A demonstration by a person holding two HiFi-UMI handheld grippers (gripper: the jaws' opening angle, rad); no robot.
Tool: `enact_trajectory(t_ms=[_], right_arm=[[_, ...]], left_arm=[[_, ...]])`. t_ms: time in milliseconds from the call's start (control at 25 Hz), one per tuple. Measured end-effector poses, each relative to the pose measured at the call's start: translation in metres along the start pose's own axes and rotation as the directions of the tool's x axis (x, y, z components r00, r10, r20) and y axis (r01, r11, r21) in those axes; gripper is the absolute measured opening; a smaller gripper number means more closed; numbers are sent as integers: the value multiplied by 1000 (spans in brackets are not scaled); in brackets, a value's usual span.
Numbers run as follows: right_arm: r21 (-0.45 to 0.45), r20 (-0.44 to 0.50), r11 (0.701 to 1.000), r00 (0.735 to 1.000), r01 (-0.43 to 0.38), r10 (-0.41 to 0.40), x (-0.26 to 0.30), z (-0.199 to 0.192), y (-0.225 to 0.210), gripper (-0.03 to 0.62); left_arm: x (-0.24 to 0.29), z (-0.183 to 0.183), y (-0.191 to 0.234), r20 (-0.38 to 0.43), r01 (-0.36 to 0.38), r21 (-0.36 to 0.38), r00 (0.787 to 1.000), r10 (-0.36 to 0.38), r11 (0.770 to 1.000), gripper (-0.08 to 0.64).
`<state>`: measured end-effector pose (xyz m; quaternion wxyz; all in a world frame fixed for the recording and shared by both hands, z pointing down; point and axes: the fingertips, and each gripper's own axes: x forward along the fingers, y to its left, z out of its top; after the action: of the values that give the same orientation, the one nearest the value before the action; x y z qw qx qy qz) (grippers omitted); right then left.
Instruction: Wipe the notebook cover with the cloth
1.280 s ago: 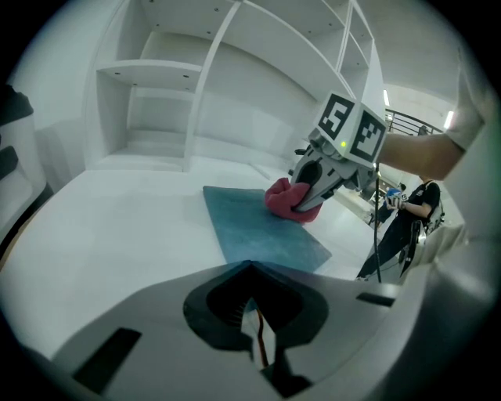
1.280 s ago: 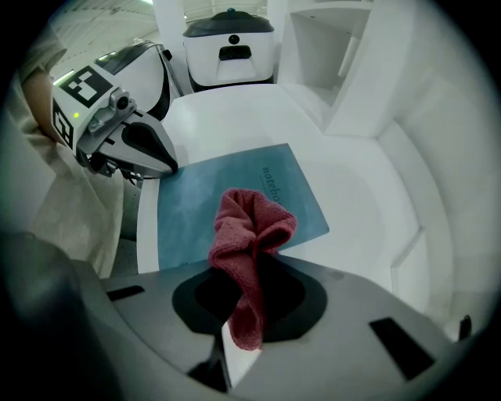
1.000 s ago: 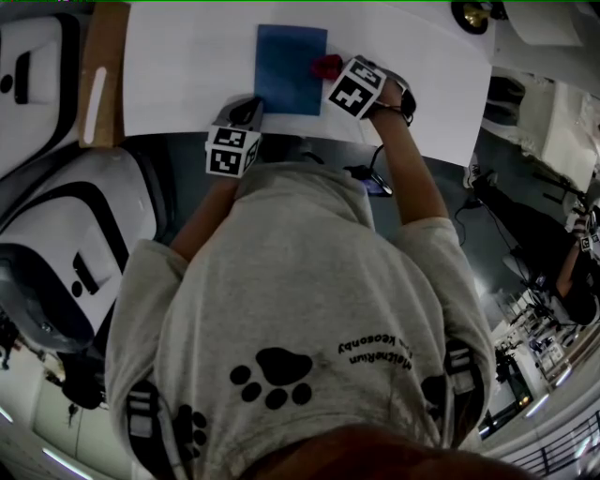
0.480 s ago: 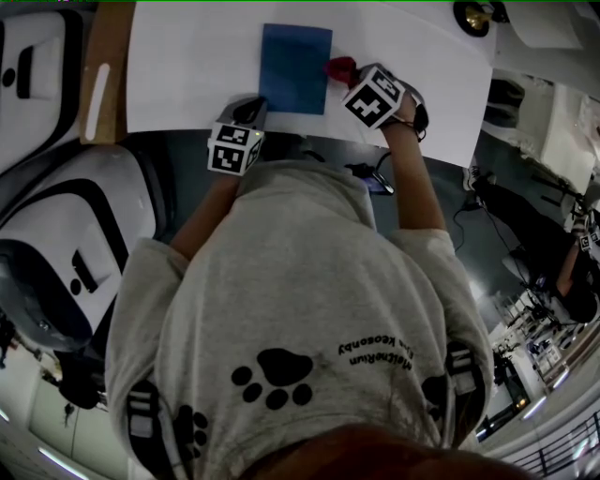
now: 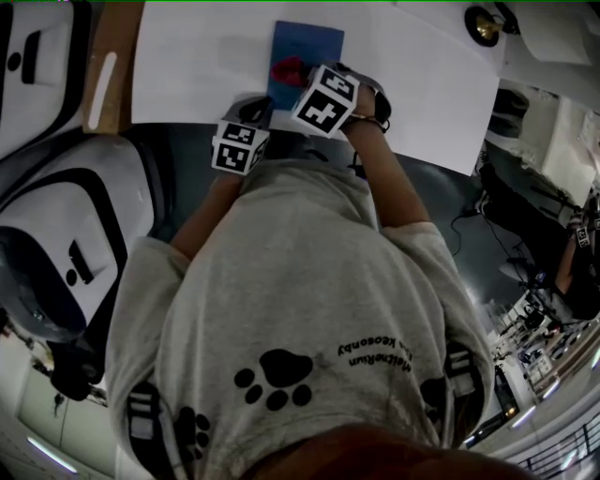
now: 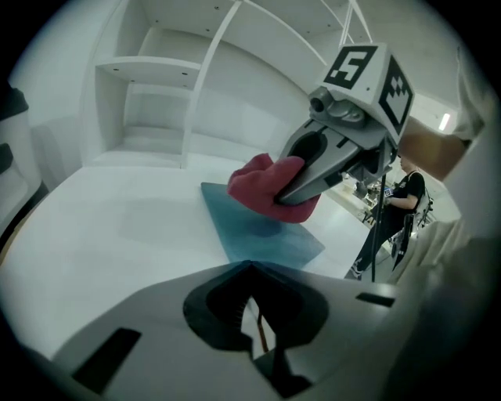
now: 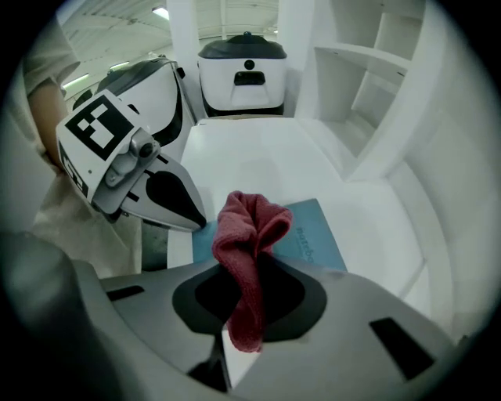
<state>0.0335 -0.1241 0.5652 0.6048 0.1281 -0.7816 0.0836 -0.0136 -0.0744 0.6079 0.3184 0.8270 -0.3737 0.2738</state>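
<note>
A blue notebook (image 5: 317, 39) lies flat on the white tabletop (image 5: 187, 66). My right gripper (image 5: 300, 77) is shut on a red cloth (image 5: 288, 68) and holds it on the notebook's cover, toward its near left part. In the right gripper view the cloth (image 7: 250, 223) bunches out of the jaws over the notebook (image 7: 313, 235). My left gripper (image 5: 258, 111) rests at the notebook's near left corner, jaws shut, tips hidden under its body. The left gripper view shows the right gripper (image 6: 288, 196), the cloth (image 6: 266, 186) and the notebook (image 6: 262, 231).
Large white machine housings (image 5: 66, 244) stand at the left beside a wooden strip (image 5: 105, 66). A round brass-coloured object (image 5: 485, 23) sits at the table's far right. White shelves (image 6: 172, 86) rise behind the table. The table's near edge runs just under both grippers.
My right gripper has carried the cloth leftward, from beside the notebook's right edge onto its cover. The left gripper has stayed at the near left corner.
</note>
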Motion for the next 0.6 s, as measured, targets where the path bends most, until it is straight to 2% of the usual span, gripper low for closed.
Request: enact_trajectory(t_ms=[240,600], right_arm=[[-57,7,997,998,-58,58,20,33,21,60],[-62,-56,993,994,-102,98,39,28,27,60]], left_arm=[[0,0,0,1,-3,5,1000,3,1000,12],[-2,-2,2,1,-5,5,1000,5,1000,12]])
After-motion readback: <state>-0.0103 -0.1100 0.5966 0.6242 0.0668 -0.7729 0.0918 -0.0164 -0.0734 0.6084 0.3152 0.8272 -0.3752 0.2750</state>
